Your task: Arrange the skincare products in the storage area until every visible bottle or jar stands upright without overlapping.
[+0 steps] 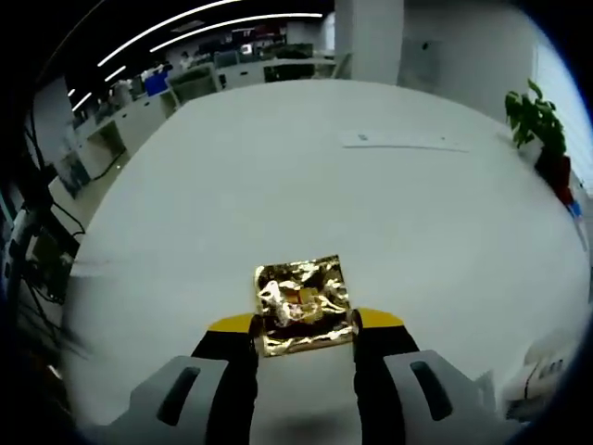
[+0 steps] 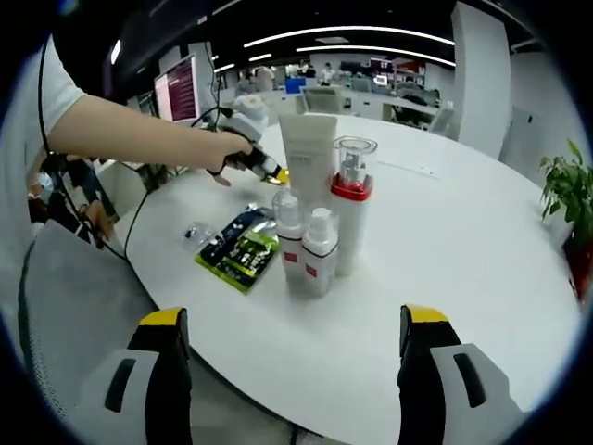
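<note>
Gold sachet [image 1: 303, 306] clamped by left hand-held gripper [image 1: 306, 336]; right hand-held gripper [image 2: 295, 343] spread wide.

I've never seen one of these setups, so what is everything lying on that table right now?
Table: one, white, round.
Gold packet: one, shiny foil, between the left hand-held gripper's jaws.
Tube: one, white, upright at the back of the group.
Pump bottle: one, clear with a red band, upright beside the tube.
Small bottles: two, white, upright in front.
Sachets: a few, dark and green, flat, left of the bottles.
Paper: one, white, far side.
Plant: one, green, table's edge.
Left hand-held gripper: yellow-tipped, closed on the packet.
Right hand-held gripper: open.
</note>
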Action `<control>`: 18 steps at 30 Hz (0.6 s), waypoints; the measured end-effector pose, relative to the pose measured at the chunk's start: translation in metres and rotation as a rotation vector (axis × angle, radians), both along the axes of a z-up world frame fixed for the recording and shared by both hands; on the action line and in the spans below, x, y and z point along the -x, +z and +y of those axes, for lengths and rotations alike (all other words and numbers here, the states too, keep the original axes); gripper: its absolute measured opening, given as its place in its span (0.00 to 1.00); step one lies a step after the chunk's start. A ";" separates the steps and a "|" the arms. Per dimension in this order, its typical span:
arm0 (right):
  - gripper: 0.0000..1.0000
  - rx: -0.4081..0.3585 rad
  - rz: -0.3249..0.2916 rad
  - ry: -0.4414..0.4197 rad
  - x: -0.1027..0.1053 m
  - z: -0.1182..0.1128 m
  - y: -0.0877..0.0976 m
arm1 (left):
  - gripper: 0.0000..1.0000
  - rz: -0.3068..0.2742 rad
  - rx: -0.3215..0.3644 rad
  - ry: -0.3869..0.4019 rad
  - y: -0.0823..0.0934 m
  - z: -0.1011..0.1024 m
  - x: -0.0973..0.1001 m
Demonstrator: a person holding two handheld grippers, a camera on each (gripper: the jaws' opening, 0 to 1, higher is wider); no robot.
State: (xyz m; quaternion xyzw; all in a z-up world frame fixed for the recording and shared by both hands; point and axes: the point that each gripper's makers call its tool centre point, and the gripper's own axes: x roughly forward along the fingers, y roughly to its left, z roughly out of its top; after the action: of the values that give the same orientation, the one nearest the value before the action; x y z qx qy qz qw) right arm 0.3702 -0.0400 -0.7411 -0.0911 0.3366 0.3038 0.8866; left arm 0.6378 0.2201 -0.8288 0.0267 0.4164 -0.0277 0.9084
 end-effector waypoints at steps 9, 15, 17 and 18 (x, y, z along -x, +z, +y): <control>0.94 -0.007 -0.010 0.003 -0.001 0.001 0.002 | 0.38 -0.068 -0.017 -0.127 0.024 -0.013 0.003; 0.93 -0.022 -0.028 0.001 -0.002 0.002 0.006 | 0.38 -0.103 -0.016 -0.219 0.038 -0.017 0.014; 0.93 -0.031 -0.033 0.002 -0.003 0.002 0.008 | 0.38 -0.118 -0.026 -0.266 0.040 -0.020 0.016; 0.92 -0.034 -0.036 0.002 -0.003 0.003 0.009 | 0.38 -0.124 -0.036 -0.286 0.042 -0.022 0.020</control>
State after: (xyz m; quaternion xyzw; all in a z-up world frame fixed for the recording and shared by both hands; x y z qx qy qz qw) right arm 0.3728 -0.0374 -0.7319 -0.0816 0.3152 0.3088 0.8937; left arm 0.6175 0.1981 -0.7865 0.1035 0.3519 -0.1478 0.9185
